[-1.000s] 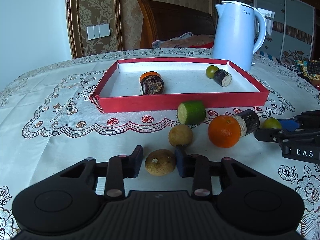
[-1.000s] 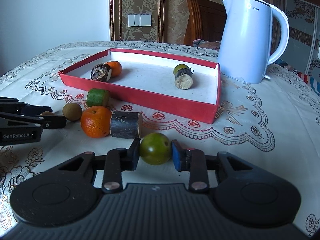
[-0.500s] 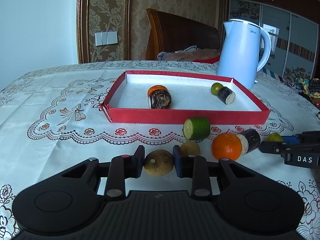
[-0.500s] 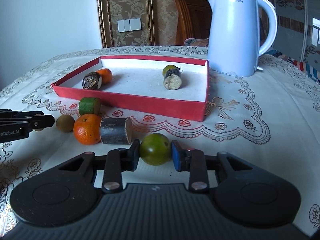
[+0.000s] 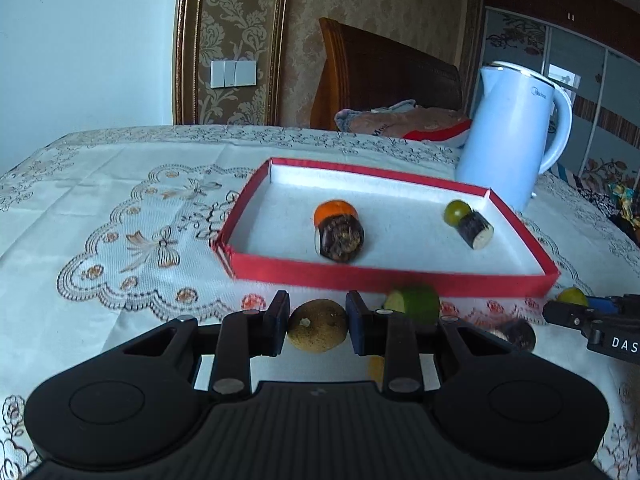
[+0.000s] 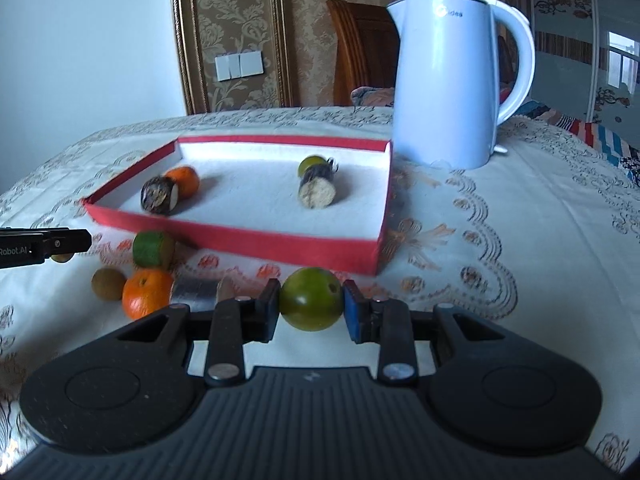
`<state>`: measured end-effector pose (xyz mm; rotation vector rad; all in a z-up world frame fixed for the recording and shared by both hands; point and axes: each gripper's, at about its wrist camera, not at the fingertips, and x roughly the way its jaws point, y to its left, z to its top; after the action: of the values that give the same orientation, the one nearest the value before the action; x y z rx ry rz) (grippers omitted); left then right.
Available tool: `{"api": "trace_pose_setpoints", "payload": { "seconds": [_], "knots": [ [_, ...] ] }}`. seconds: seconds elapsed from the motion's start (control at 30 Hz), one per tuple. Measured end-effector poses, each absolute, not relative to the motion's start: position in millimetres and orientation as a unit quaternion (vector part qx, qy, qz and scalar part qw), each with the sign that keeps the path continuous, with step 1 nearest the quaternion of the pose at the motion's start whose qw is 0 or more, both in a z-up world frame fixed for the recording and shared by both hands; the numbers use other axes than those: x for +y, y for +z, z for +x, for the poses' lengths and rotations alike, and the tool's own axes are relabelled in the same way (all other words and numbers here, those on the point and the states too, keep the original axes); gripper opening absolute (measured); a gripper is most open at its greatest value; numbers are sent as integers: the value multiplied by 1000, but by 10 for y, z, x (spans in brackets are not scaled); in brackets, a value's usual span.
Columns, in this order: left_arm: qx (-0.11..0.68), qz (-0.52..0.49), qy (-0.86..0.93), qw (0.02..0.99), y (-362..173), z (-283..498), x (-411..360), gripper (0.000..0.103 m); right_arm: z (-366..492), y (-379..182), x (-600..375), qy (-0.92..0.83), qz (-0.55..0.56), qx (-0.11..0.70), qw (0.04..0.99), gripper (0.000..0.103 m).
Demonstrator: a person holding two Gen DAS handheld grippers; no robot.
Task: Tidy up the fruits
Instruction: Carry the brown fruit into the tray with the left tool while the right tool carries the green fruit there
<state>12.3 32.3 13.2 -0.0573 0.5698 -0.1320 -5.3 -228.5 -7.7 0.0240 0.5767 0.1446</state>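
Both grippers loaded, red tray ahead.

We've got the left gripper [image 5: 317, 328] clamped on a brown round fruit [image 5: 317, 331], and the right gripper [image 6: 311, 305] clamped on a green round fruit [image 6: 311, 304], pads tight on both sides in each. On the counter [image 6: 500, 280] just past the right gripper we see an orange [image 6: 146, 293], a dark cut cylinder [image 6: 198, 291], a small brown fruit [image 6: 108, 284] and a green cut piece [image 6: 153, 249], all near the tray's front wall. Red tray [image 5: 384, 276] beyond holds an orange one touching a dark chunk at left, a green one touching a cut cylinder at right. Blue kettle [image 6: 452, 80] stands behind the tray's right corner.
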Motion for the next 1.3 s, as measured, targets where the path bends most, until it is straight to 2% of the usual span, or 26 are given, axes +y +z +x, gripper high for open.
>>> {"api": "trace_pose_setpoints", "payload": {
  "seconds": [0.4, 0.7, 0.97, 1.3],
  "knots": [
    [280, -6, -47, 959, 191, 601, 81, 30, 417, 40, -2216, 41, 10, 266, 963, 31],
    [306, 10, -41, 951, 69, 906, -26, 30, 791, -74, -2087, 43, 1, 298, 953, 31],
    [298, 25, -38, 954, 21, 1011, -100, 30, 971, -180, -1983, 41, -9, 319, 947, 31],
    [310, 28, -24, 950, -94, 1168, -113, 30, 1150, -197, -1937, 24, -6, 311, 950, 31]
  ]
}}
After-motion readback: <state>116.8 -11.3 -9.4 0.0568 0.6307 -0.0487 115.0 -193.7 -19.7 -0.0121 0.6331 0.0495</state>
